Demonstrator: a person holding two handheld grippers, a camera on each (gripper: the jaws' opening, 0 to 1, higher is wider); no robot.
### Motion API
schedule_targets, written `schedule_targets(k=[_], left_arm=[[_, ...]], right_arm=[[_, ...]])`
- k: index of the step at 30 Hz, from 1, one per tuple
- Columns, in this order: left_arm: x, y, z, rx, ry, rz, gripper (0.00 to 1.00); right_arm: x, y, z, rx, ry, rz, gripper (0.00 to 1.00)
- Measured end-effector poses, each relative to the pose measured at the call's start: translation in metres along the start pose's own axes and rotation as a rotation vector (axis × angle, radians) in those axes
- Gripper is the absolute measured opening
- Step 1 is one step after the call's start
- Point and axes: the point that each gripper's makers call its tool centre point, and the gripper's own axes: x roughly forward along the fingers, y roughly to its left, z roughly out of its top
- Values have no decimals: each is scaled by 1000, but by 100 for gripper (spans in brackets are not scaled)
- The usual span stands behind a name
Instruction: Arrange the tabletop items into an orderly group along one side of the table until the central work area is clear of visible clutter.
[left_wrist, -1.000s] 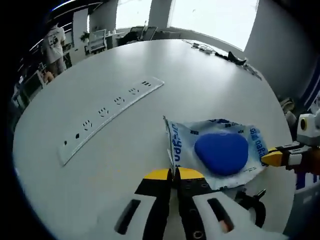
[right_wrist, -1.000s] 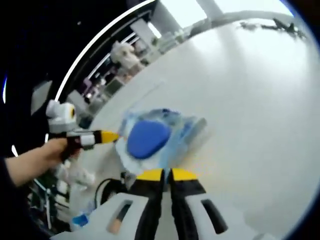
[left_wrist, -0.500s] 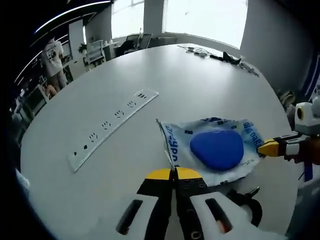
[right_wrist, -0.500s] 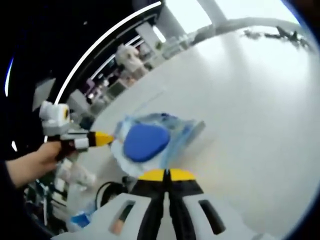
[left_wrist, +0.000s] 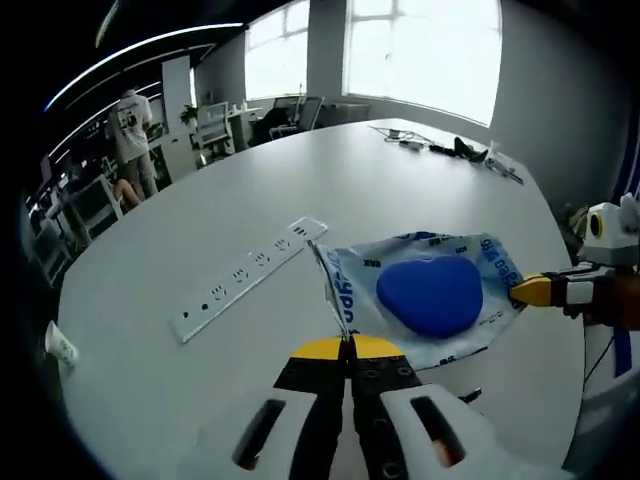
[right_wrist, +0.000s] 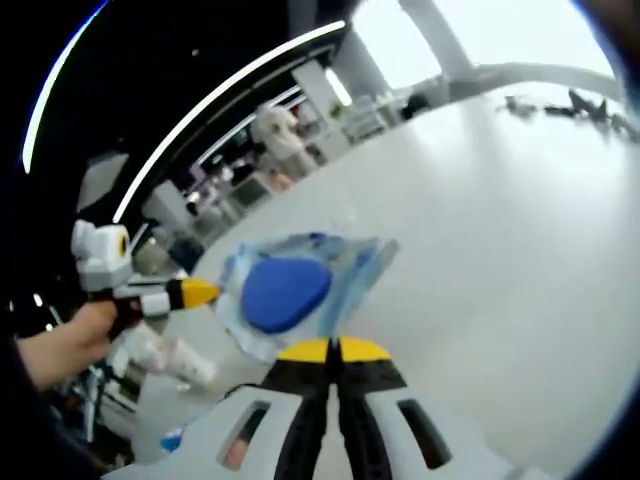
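A clear plastic packet (left_wrist: 425, 300) with blue print and a rounded blue piece inside hangs above the white round table (left_wrist: 400, 190), held at two edges. My left gripper (left_wrist: 348, 342) is shut on its near edge in the left gripper view. My right gripper (left_wrist: 520, 291), coming in from the right with yellow tips, is shut on the opposite edge. In the right gripper view the packet (right_wrist: 290, 290) sits just beyond my right gripper (right_wrist: 333, 348), and the left gripper (right_wrist: 208, 292) pinches its left side, held by a hand.
A long white power strip (left_wrist: 250, 278) lies on the table to the left of the packet. Dark cables and small items (left_wrist: 450, 148) sit at the far rim. A person (left_wrist: 128, 112) stands beyond the table. Cups or bottles (right_wrist: 170, 355) stand near the left edge.
Both grippers have risen with the packet, so the table and power strip look farther away. Both grips stay the same.
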Motion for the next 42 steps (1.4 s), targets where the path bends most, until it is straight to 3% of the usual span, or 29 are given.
schedule_targets(k=[12,18,24,30,33,36,42], left_arm=[[-78,-2,20,-36,-111,84,0],[-102,-4,19,-76,-168,102,0],[-122,-5,13,-115,-181,151,0],[-128,9,3,-132,-153,224,0],[-121,10,-7,-136,-130,242,0],[-116,9,-18,-83,-110,275,0],[-102,7,-36,-130,-91,291,0]], right_arm=[[-28,50,33,-129,-52,74,0],[-43,71,47,-224,-56,95,0],[-48,88,54,-290,-40,144,0],[-36,97,50,-340,9,208,0],[-29,93,44,-364,34,214,0],[-22,88,34,-376,65,221,0],[-16,77,24,-377,95,217,0]])
